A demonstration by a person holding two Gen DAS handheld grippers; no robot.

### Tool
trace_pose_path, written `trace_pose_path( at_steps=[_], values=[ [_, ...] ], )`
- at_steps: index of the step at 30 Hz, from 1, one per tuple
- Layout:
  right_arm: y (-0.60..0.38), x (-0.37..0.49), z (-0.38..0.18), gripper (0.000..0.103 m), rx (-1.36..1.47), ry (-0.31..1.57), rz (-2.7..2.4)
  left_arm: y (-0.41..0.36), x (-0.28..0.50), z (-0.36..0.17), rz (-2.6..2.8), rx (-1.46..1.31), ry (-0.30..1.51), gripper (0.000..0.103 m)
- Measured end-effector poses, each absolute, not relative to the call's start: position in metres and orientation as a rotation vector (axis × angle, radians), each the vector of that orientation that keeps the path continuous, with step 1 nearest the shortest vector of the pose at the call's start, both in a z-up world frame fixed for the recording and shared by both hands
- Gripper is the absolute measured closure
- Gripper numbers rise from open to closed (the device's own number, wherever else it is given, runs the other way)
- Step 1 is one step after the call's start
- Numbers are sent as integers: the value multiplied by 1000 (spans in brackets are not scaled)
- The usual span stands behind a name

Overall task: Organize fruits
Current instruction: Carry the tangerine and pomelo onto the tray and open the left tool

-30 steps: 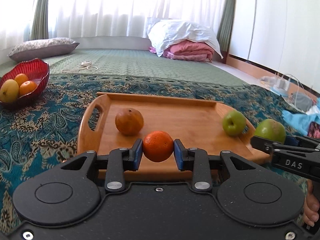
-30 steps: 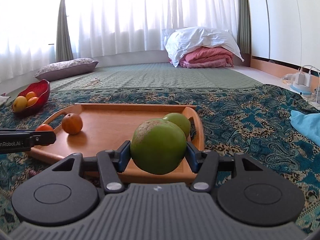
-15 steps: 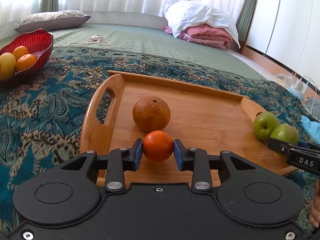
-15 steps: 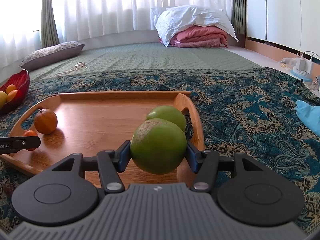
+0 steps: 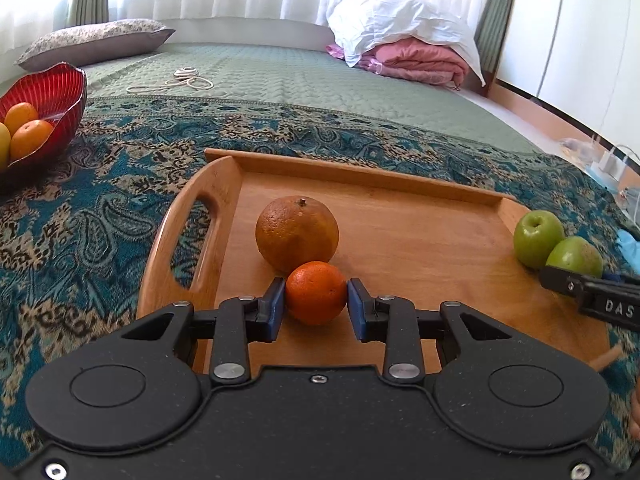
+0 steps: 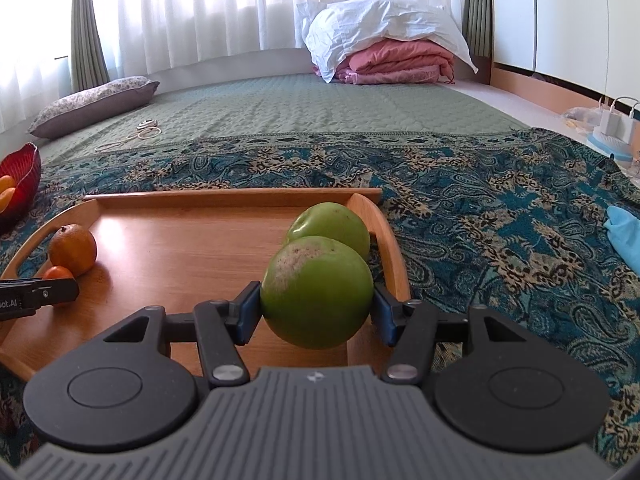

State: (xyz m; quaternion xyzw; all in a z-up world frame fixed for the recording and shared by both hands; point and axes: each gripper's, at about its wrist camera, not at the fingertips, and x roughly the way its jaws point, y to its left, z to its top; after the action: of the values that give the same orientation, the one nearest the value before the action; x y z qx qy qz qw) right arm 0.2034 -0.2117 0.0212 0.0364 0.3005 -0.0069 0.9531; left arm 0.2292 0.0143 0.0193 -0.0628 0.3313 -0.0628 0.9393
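Left claw is clamped on a small orange, blue pads pressed on both sides of it. The orange sits dead centre between the fingers, over the near-left part of the wooden tray. Can't tell if its underside touches the tray floor or hangs just above it.

Just beyond the small orange is a bigger, duller orange resting on the tray, stem up. The two look touching or nearly so; the held one overlaps it in the left wrist view.

Right claw is clamped on a green apple with a rough brownish patch on its upper left. The apple fills the gap, pads on both flanks, and sits over the tray's near-right corner beside the right handle. A second green apple sits on the tray right behind it, against the right handle; contact between the two can't be judged.

From the left wrist view the right claw's tip shows at far right edge, with both green apples side by side ahead of it. From the right wrist view the left claw's tip shows at the left edge, with the small orange peeking above it.

The tray lies on a teal paisley blanket. A red bowl with more fruit sits on the blanket well off to the left of the tray.
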Motion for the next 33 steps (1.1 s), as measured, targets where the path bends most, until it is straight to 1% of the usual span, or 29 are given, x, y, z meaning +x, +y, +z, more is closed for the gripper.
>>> trace_pose_path(
  at_steps=[5,20,25,30,33],
  values=[
    [-216,213,15,43,117,636,-17,18,245,20,-105,-150,686,72],
    [-210,208,12,42,84,633,3,15,239,19,-113,-111,675,71],
    [-211,207,13,41,90,629,5,15,235,17,-108,-97,676,64],
    [-208,204,14,41,69,623,14,17,231,18,-106,-89,675,61],
    [-206,201,14,40,60,621,22,19,228,18,-104,-93,678,60]
  ],
)
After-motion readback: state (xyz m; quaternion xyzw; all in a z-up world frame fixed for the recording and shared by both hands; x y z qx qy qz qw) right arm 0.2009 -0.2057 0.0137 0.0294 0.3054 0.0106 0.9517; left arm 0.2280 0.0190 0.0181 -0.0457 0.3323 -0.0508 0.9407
